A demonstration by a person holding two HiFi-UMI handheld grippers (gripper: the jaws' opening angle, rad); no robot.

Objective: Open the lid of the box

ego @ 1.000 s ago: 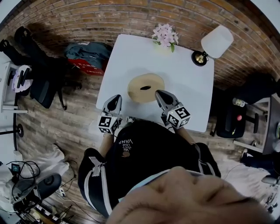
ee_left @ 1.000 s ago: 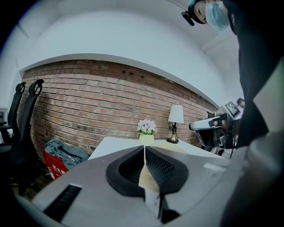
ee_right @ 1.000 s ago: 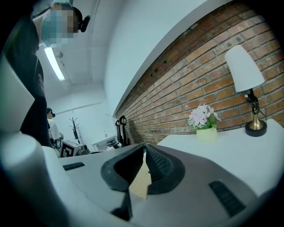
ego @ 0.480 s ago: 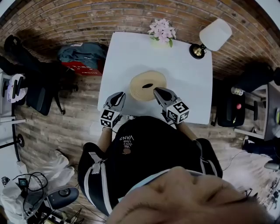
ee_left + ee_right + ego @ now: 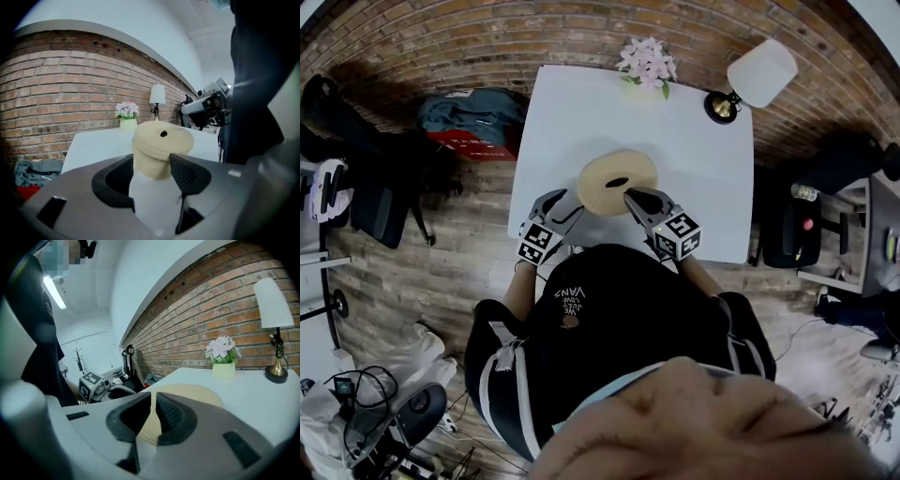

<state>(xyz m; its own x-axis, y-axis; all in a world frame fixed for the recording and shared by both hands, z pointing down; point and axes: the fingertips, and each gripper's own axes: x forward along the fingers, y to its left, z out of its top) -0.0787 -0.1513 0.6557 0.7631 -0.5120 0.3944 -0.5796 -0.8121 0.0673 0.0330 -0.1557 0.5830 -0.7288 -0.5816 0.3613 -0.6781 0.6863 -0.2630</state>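
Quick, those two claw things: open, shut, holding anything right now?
Left gripper: open, jaws just been opening; the tan box shows between them, not gripped.
Right gripper: shut, holding nothing.

Round tan box (image 5: pixel 617 183) stands upright on white table (image 5: pixel 703 141), lid (image 5: pixel 163 139) shut.

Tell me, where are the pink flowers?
In the head view the pink flowers stand at the far edge of the white table, left of the lamp and beyond the round box.
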